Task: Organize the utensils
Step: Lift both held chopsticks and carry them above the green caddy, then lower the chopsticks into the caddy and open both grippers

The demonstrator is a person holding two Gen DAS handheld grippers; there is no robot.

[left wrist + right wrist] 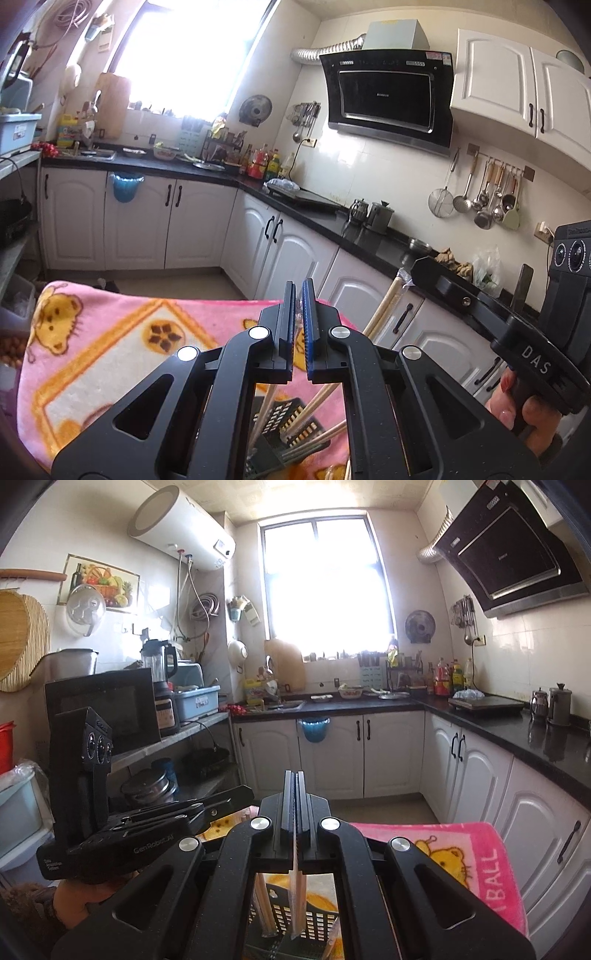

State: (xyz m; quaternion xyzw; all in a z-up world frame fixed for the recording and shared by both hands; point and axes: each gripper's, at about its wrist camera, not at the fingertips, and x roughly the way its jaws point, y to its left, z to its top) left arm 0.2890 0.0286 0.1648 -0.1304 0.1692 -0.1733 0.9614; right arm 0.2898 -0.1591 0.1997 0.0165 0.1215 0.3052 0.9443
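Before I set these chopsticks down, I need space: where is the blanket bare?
Bare: the pink blanket left of the left tool, out to its far edge; also its strip right of the right tool. Crowded: the black basket of chopsticks under both tools.

Both wrist cameras looked forward along their fingers, held close above a pink blanket [110, 350]. Left view faced the range hood [388, 96] at 1 o'clock; right view faced the window [321, 579] at 12. Both shared the sink counter [332, 705].
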